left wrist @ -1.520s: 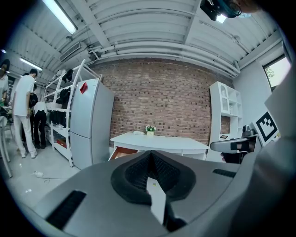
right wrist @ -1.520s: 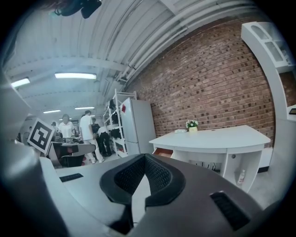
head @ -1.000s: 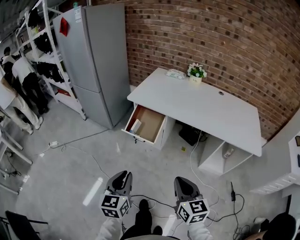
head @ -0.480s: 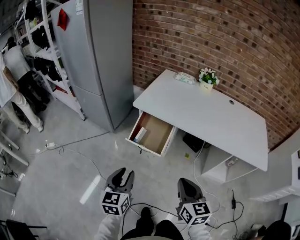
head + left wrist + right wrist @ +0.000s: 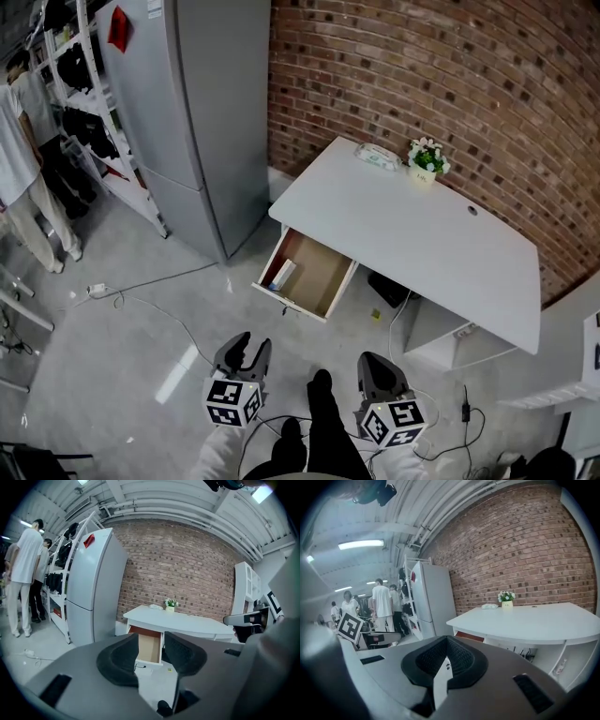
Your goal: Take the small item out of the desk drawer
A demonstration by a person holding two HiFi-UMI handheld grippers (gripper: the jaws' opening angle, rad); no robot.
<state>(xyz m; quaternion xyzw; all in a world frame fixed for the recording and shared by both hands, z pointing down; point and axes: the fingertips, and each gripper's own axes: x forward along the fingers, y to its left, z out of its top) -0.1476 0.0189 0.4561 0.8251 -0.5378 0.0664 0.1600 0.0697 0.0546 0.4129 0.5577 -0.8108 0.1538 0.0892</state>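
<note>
Hovering over the floor (image 5: 112,356), the left tool (image 5: 247,347) is seen opening on nothing, the right tool (image 5: 375,364) clenched and empty — a small white item (image 5: 281,275) is left in the bench (image 5: 412,234) drawer (image 5: 321,277)

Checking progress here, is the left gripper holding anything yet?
No, the left gripper is opening its jaws, and nothing sits between them.

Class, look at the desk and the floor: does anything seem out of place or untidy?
The drawer stands pulled open, a small white item inside. Loose cables trail over the floor. Nothing looks spilled or broken.
</note>
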